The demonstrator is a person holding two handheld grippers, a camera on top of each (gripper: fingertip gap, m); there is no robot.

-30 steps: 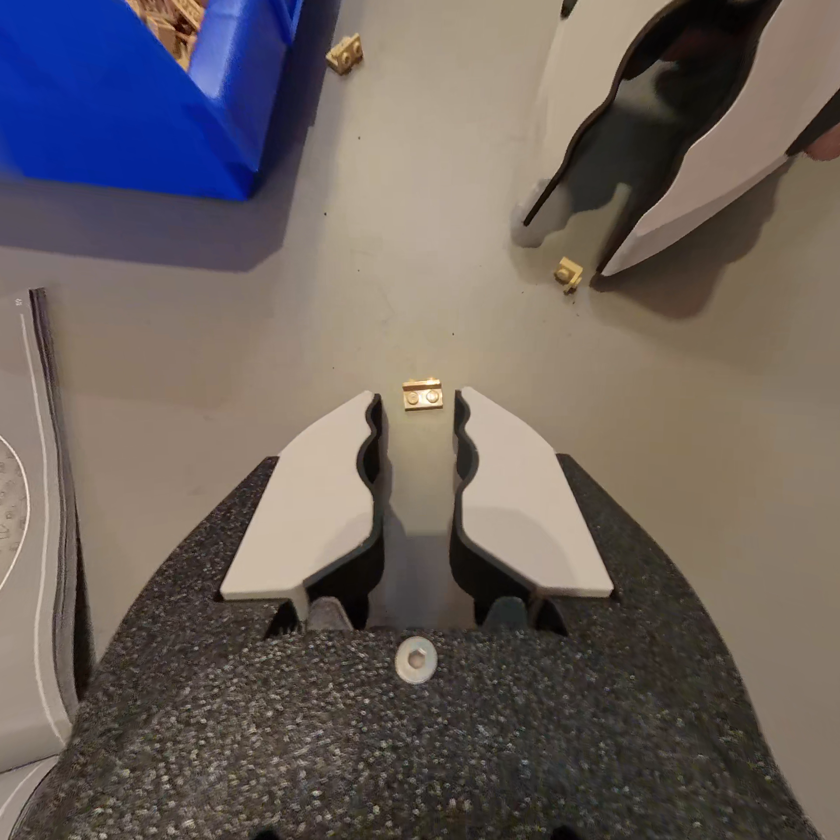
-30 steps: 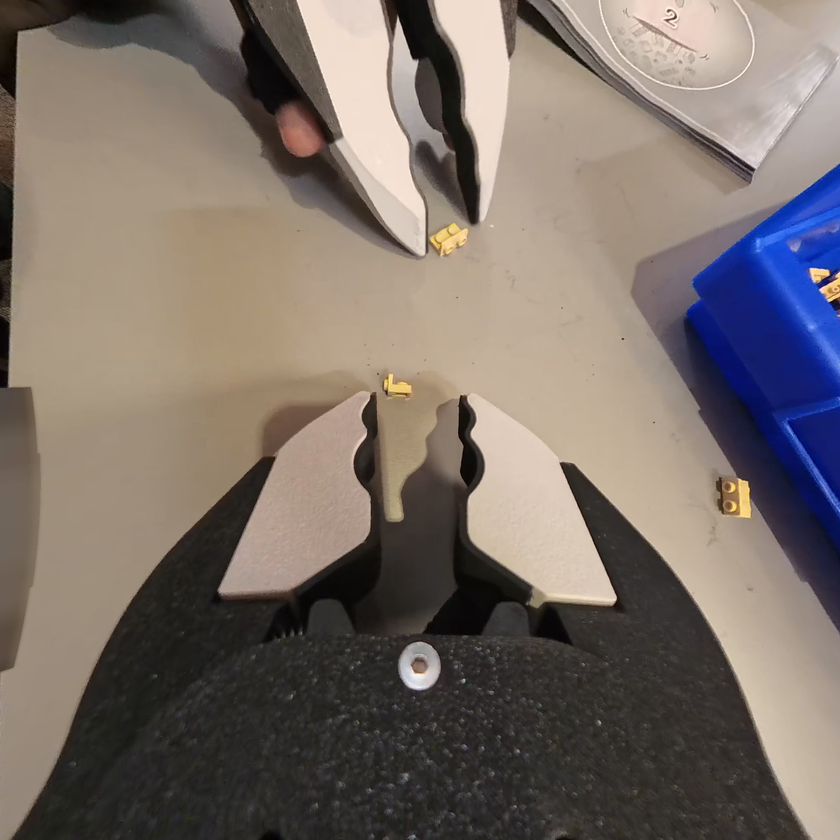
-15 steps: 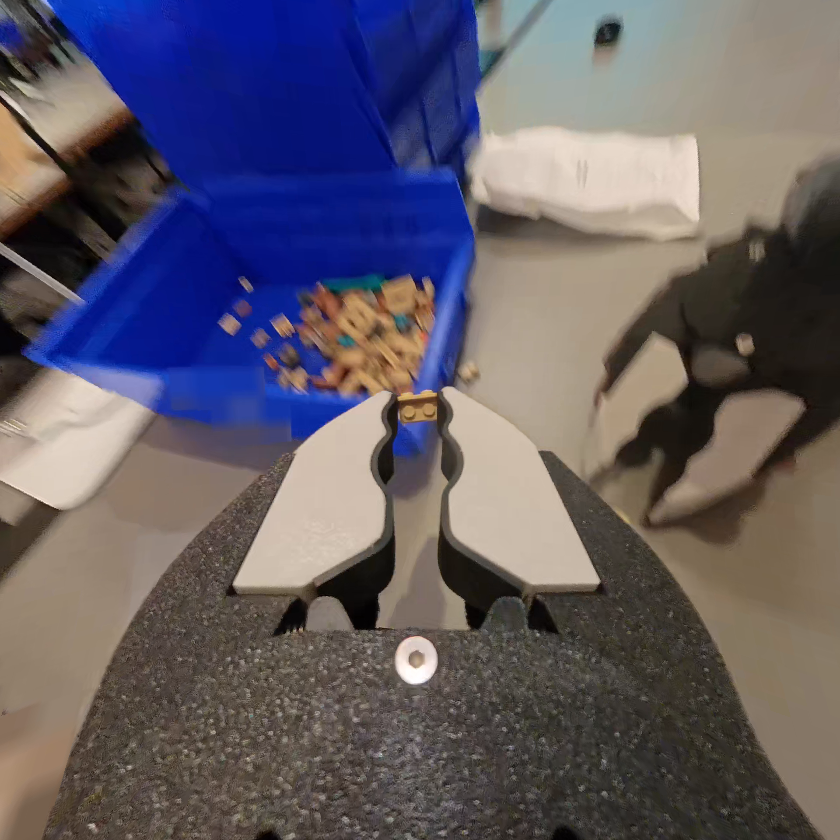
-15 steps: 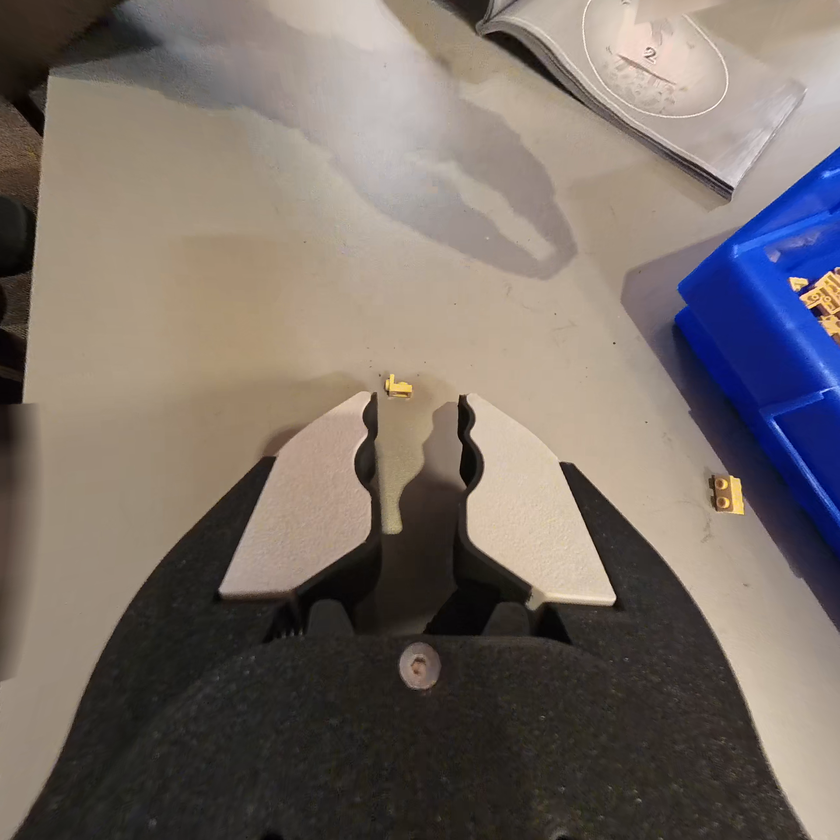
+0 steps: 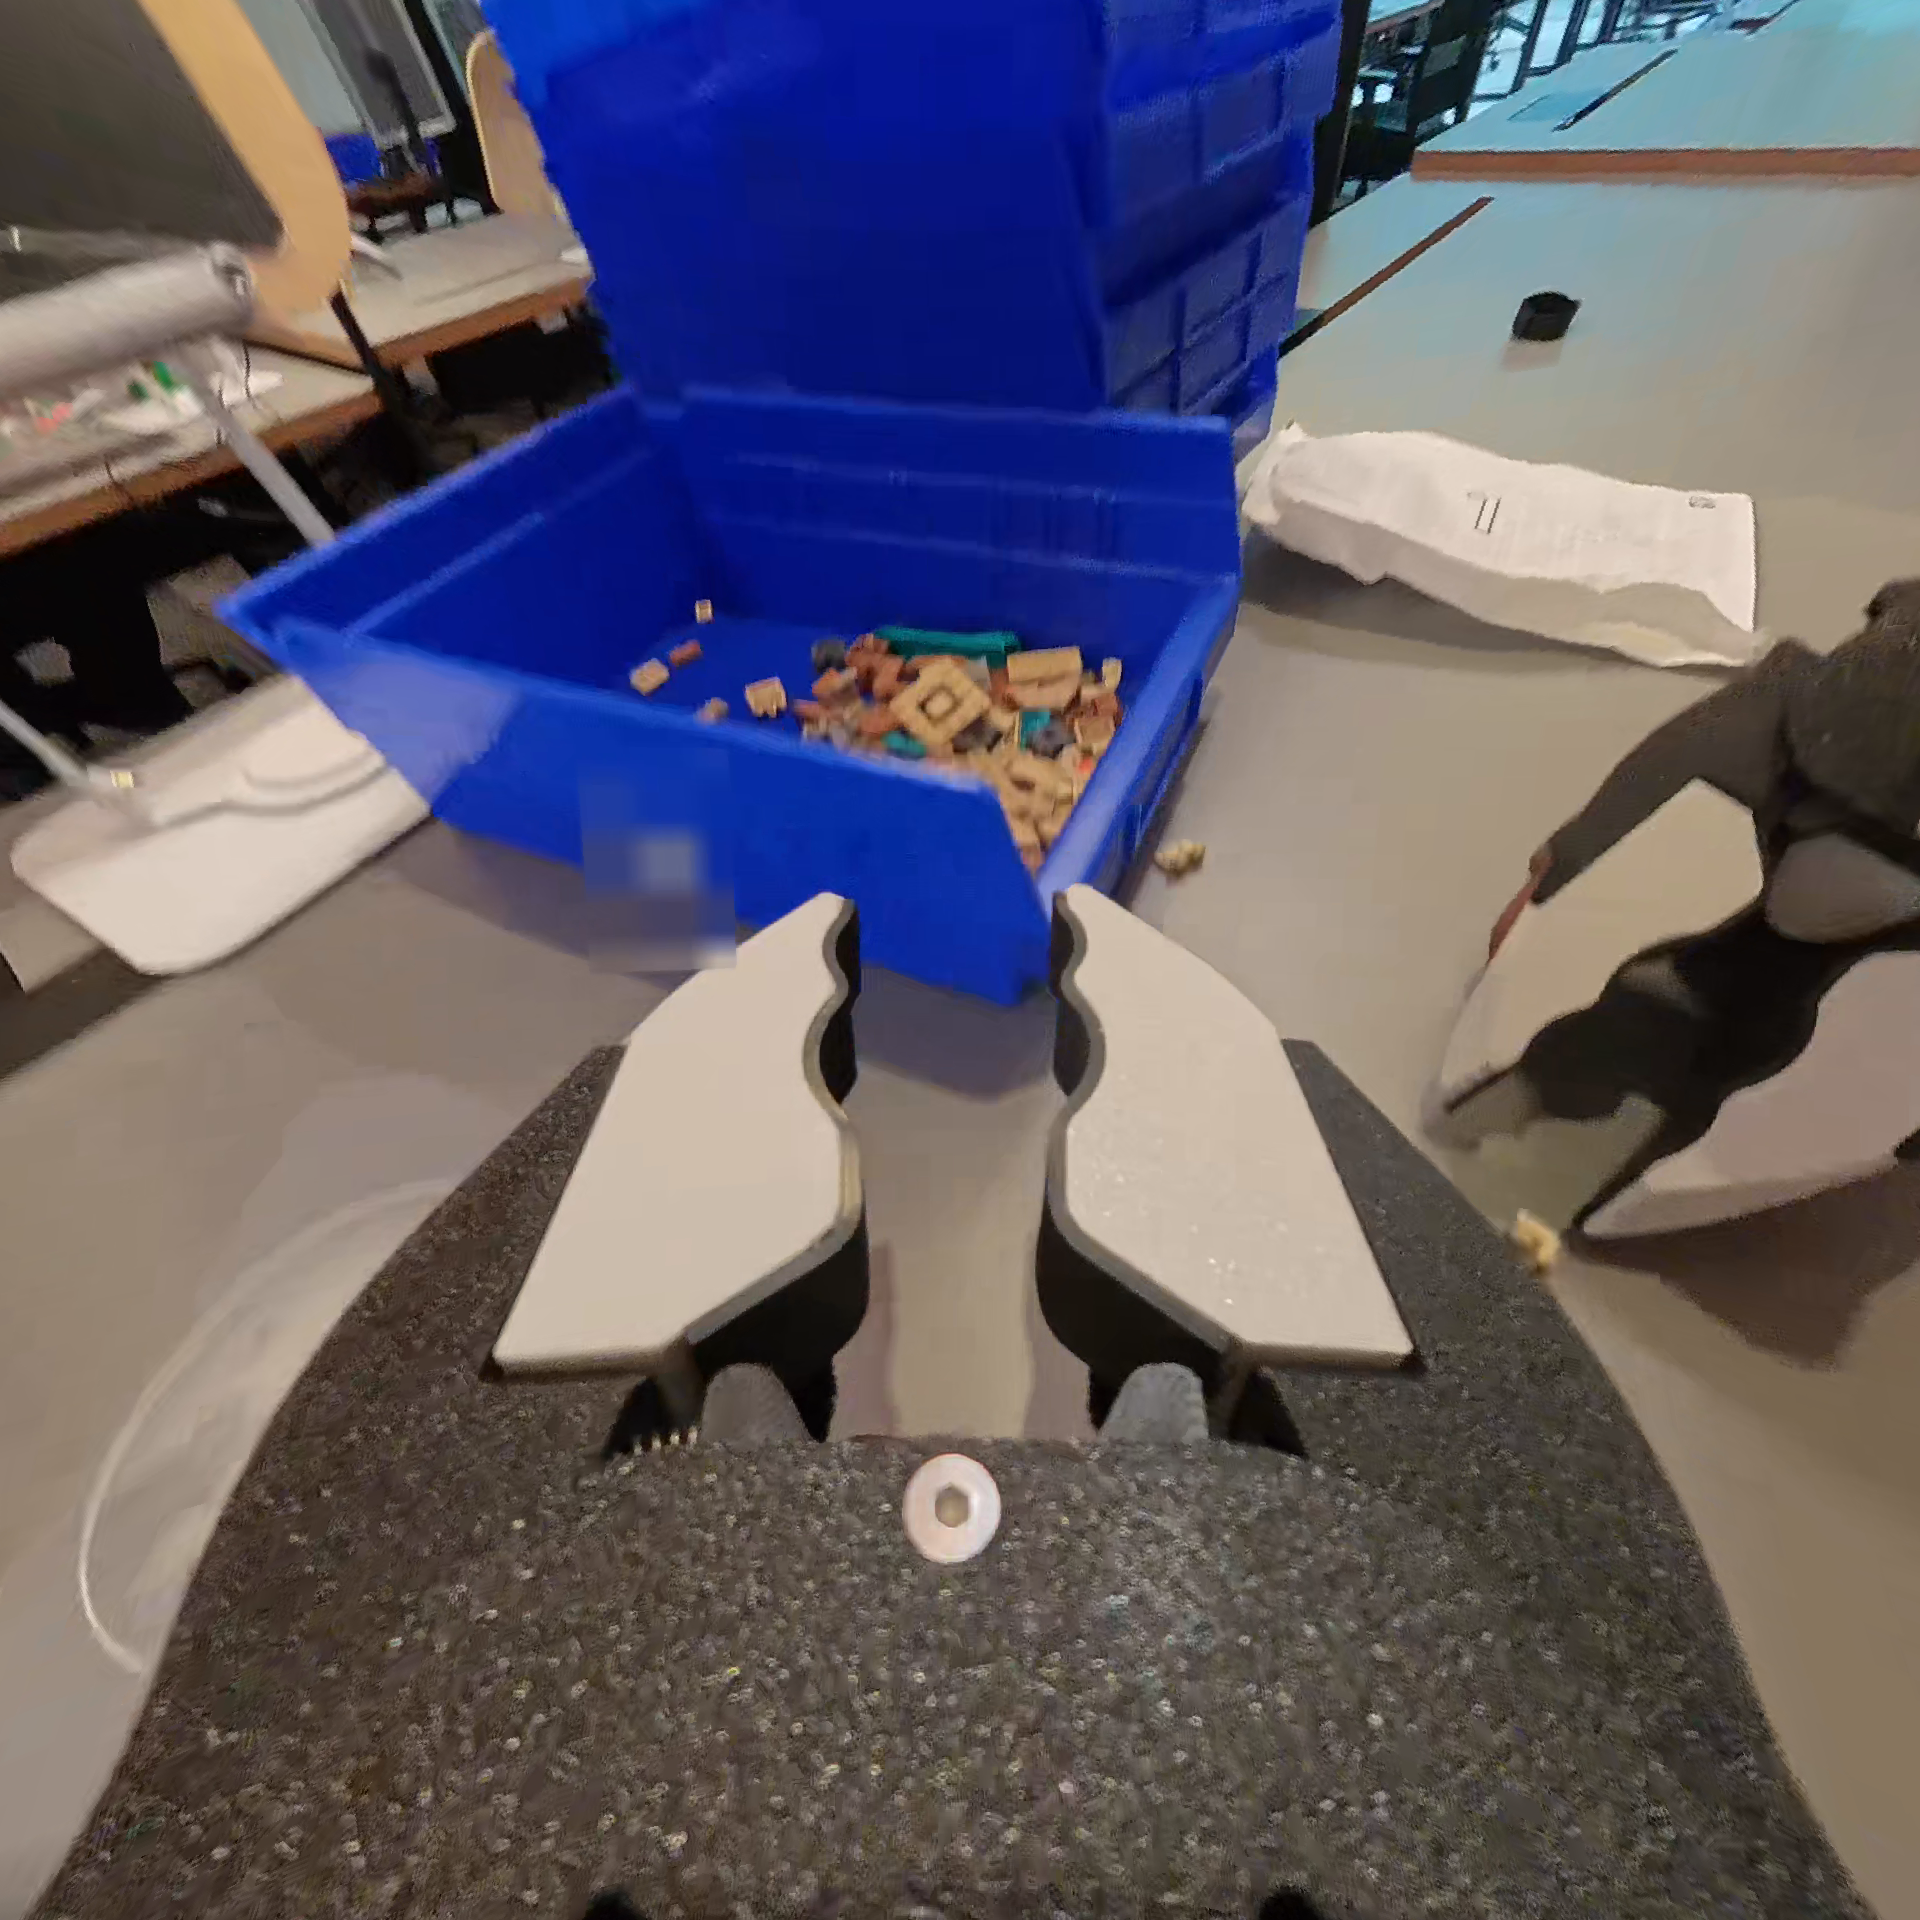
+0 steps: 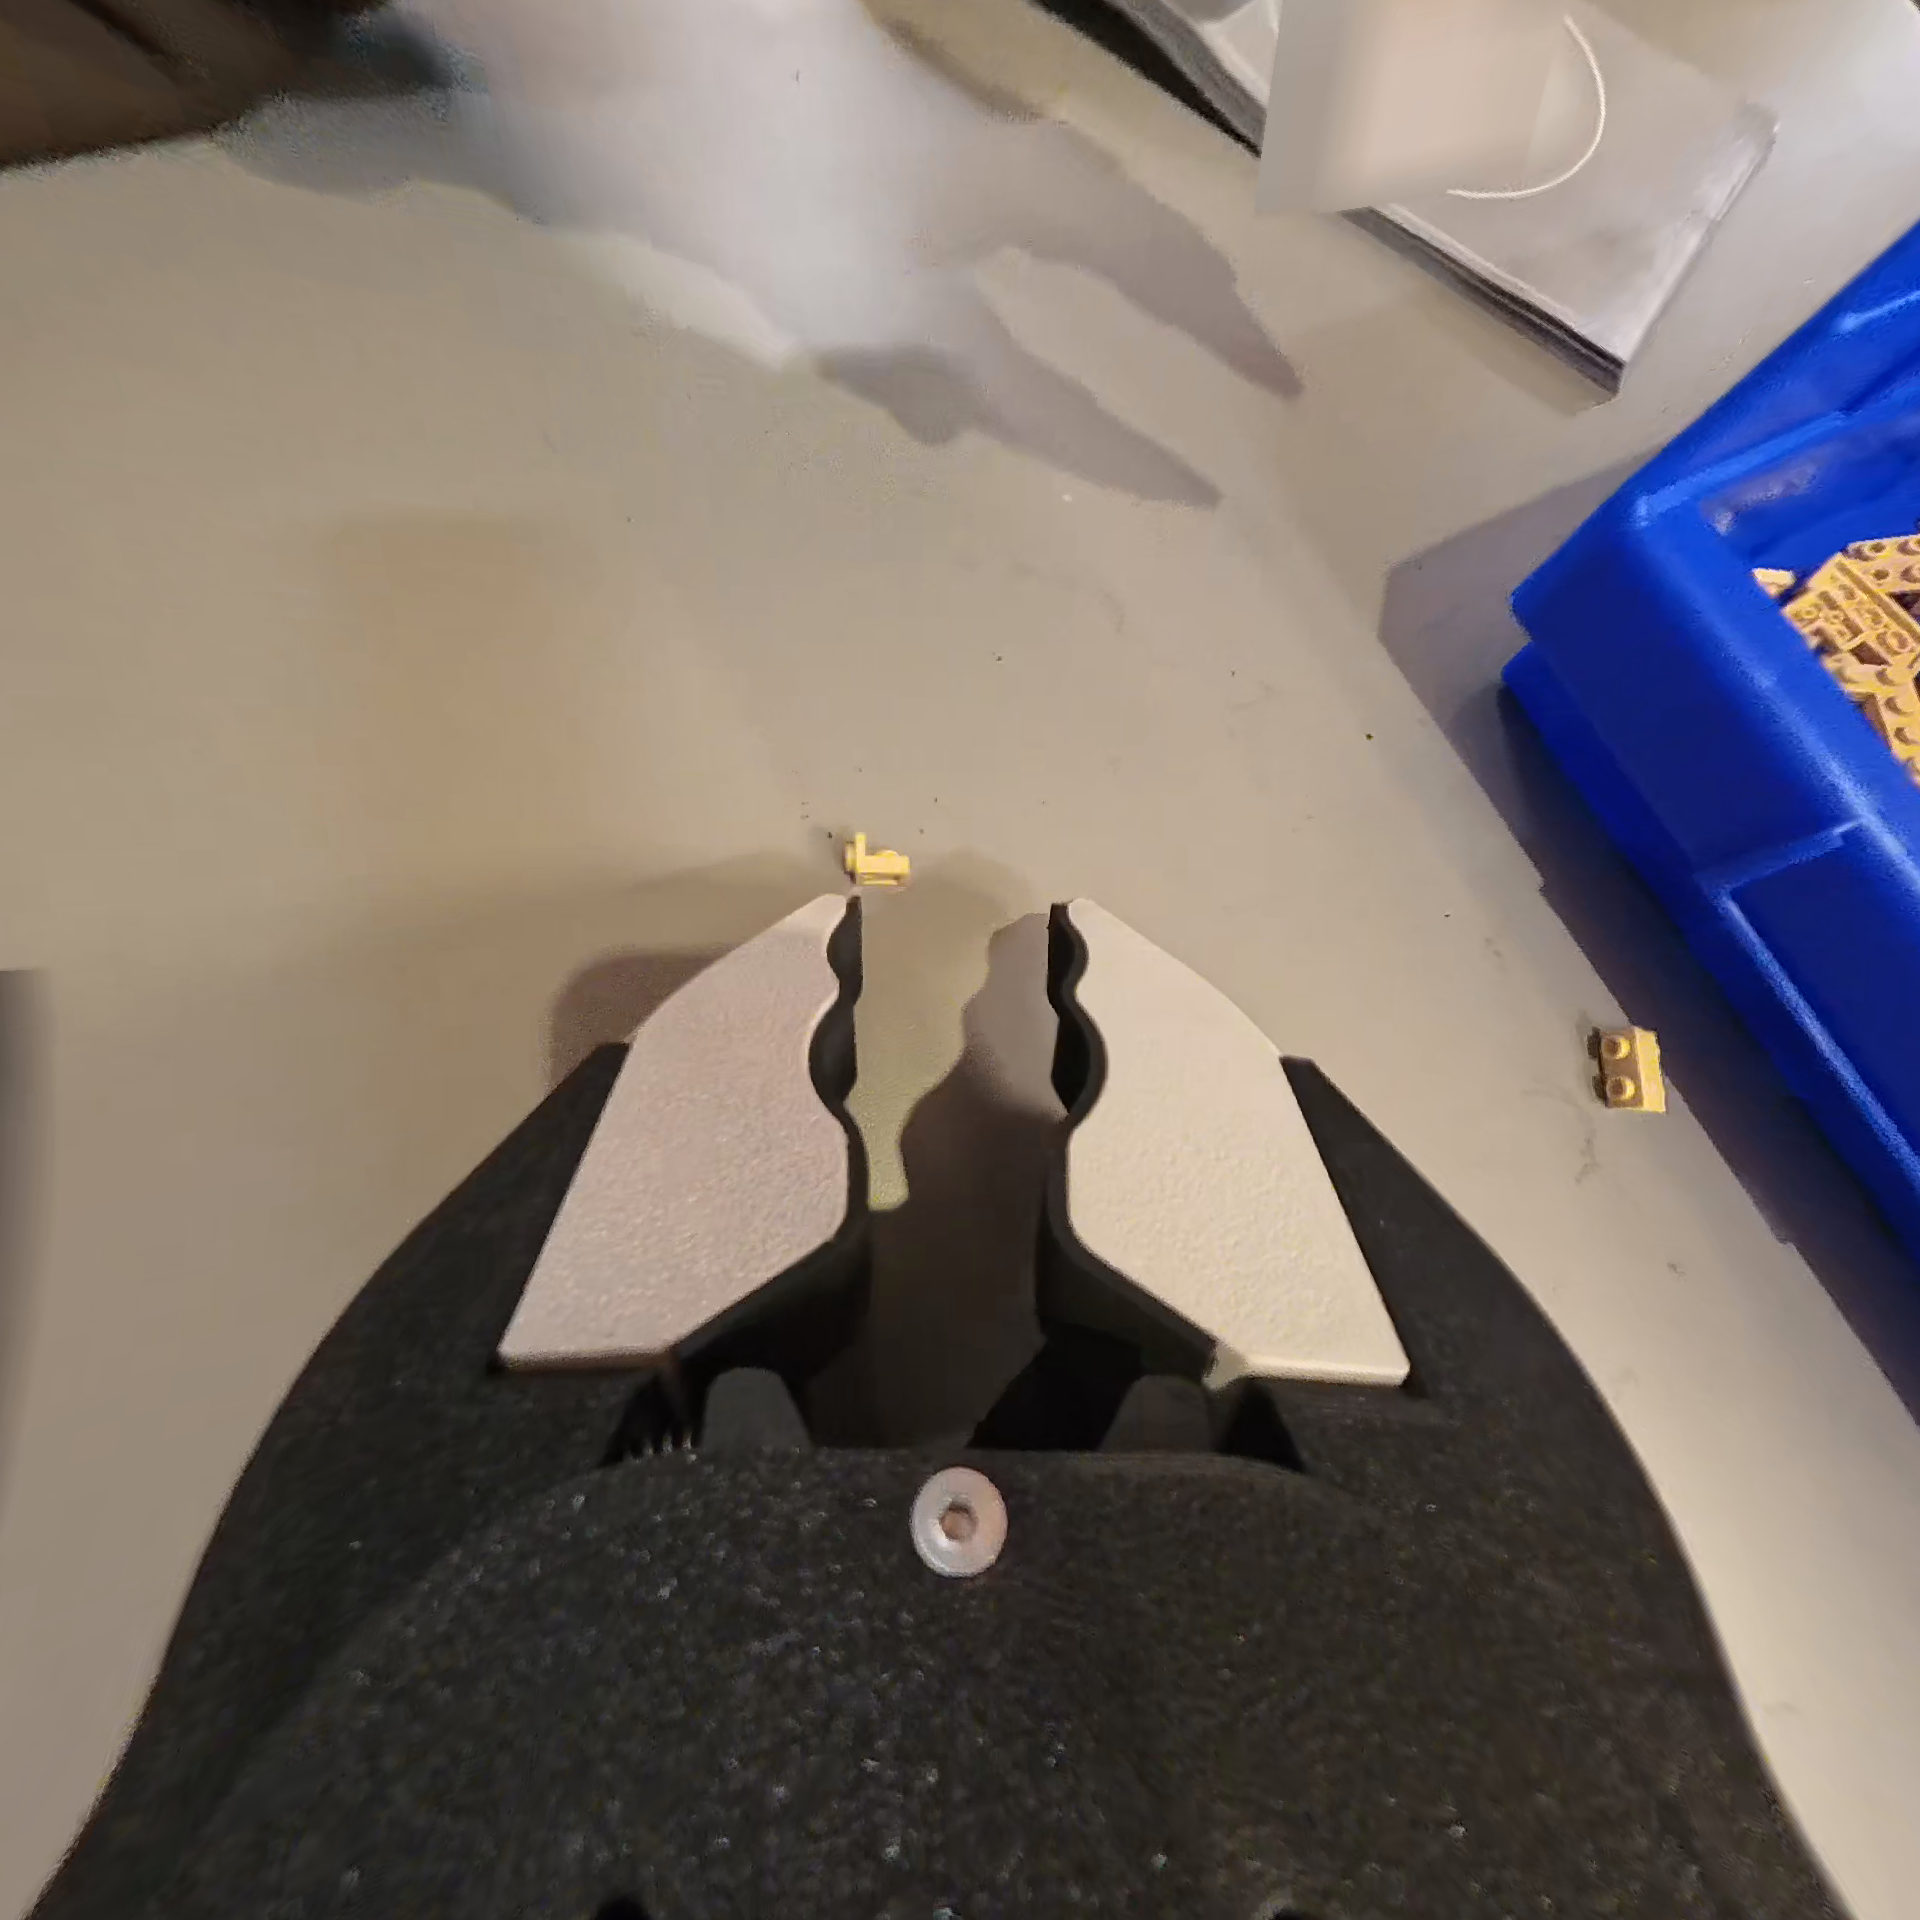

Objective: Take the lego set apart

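- The left gripper (image 5: pixel 954 914) has its jaws parted by a clear gap with nothing between them; they hang just before the near wall of the blue bin (image 5: pixel 790 831) in the centre of the frame.
- The bin holds a heap of small tan, brown and teal bricks (image 5: pixel 935 707).
- The right gripper (image 6: pixel 954 914) has its jaws released to a similar gap, bare, low over the grey tabletop (image 6: pixel 416 623).
- A small yellow brick (image 6: pixel 878 862) lies on the tabletop just beyond its left fingertip (image 6: pixel 821 914), apart from it.
- A tan two-stud brick (image 6: pixel 1626 1070) lies at right, beside the bin.
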